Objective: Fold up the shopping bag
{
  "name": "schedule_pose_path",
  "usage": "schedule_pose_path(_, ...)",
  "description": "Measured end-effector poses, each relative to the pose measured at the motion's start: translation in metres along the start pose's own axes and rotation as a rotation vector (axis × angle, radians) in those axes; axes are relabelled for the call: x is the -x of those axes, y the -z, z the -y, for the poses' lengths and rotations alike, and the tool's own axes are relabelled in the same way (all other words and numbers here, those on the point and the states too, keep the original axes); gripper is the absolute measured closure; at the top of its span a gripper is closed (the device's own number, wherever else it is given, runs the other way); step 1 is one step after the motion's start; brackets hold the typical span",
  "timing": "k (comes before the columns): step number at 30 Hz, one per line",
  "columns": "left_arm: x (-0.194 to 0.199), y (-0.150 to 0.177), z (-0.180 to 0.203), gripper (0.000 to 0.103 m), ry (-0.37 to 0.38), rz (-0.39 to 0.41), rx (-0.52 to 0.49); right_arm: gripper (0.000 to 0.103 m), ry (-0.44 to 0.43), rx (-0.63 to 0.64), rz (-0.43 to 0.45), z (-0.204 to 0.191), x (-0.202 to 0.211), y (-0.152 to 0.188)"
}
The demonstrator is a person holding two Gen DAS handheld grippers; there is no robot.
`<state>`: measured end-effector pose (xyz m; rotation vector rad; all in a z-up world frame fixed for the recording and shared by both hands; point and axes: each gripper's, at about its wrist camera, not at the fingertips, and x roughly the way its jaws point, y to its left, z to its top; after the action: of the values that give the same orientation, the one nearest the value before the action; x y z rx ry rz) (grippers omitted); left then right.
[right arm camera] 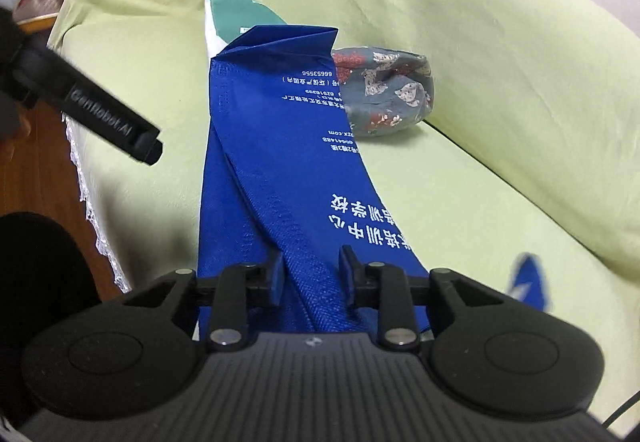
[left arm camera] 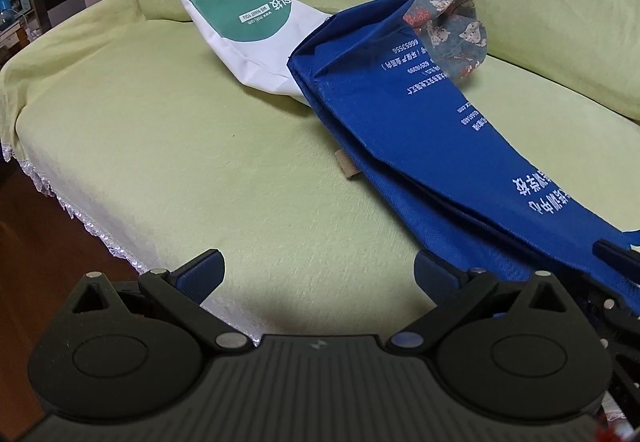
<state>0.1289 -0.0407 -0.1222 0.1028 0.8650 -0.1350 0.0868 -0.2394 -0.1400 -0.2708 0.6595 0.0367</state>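
Blue shopping bag [left arm camera: 400, 114] lies lengthwise on green-covered sofa [left arm camera: 160, 162], folded into long narrow strip, far end overlapping white-and-green bag [left arm camera: 248, 30], patterned pouch [right arm camera: 384, 94] just beside it. Right gripper [right arm camera: 312, 274] fingers narrowly apart, bag's raised fold between them; pad contact unclear. Left gripper [left arm camera: 320, 274] fingers wide apart, empty, over sofa beside bag.

White-and-green printed fabric bag [left arm camera: 244, 30] lies toward sofa's back edge; grey floral cloth bundle [right arm camera: 384, 94] beside backrest; pale green lace-trimmed sofa cover [left arm camera: 160, 170] underneath.
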Motion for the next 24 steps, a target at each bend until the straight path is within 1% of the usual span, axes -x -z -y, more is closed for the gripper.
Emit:
schedule_pose_path(3, -0.001, 0.000, 0.000, 0.002, -0.005, -0.004, -0.006, 0.080, -0.041, -0.023, -0.008, -0.005, 0.007, 0.003)
schedule_pose_path(4, -0.002, 0.000, 0.001, 0.002, -0.006, -0.006, -0.007, 0.079, -0.040, -0.024, -0.008, -0.007, 0.007, 0.004)
schedule_pose_path(6, -0.003, 0.000, 0.001, 0.002, -0.007, -0.010, -0.007, 0.079, -0.026, -0.001, -0.008, -0.014, 0.014, 0.007)
schedule_pose_path(7, -0.003, 0.000, 0.002, 0.002, -0.009, -0.011, -0.009, 0.076, -0.013, 0.019, -0.008, -0.018, 0.015, 0.009)
schedule_pose_path(8, -0.004, 0.000, 0.003, 0.002, -0.011, -0.011, -0.013, 0.075, 0.000, 0.042, -0.010, -0.024, 0.025, 0.014)
schedule_pose_path(9, -0.004, 0.000, 0.003, 0.002, -0.013, -0.012, -0.017, 0.075, 0.011, 0.063, -0.011, -0.029, 0.031, 0.017)
schedule_pose_path(12, -0.005, 0.000, 0.005, 0.002, -0.020, -0.012, -0.030, 0.075, 0.020, 0.103, -0.004, -0.035, 0.032, 0.017)
schedule_pose_path(15, -0.008, 0.000, 0.006, 0.002, -0.026, -0.017, -0.036, 0.081, -0.046, 0.015, -0.003, -0.025, 0.029, 0.012)
schedule_pose_path(18, -0.010, 0.001, 0.007, 0.001, -0.026, -0.024, -0.037, 0.083, -0.067, -0.057, -0.005, -0.017, 0.028, 0.009)
schedule_pose_path(19, -0.011, 0.001, 0.007, 0.001, -0.025, -0.026, -0.038, 0.083, -0.085, -0.089, -0.005, -0.013, 0.027, 0.008)
schedule_pose_path(21, -0.013, 0.003, 0.007, 0.001, -0.025, -0.032, -0.039, 0.083, -0.150, -0.170, -0.016, -0.003, 0.026, 0.004)
schedule_pose_path(22, -0.015, 0.003, 0.008, 0.001, -0.025, -0.036, -0.038, 0.083, -0.162, -0.205, -0.014, -0.001, 0.027, 0.003)
schedule_pose_path(23, -0.016, 0.004, 0.009, 0.002, -0.023, -0.040, -0.038, 0.083, -0.146, -0.205, -0.010, -0.001, 0.028, 0.003)
schedule_pose_path(24, -0.017, 0.005, 0.010, 0.002, -0.021, -0.045, -0.038, 0.083, -0.110, -0.174, -0.006, -0.004, 0.029, 0.003)
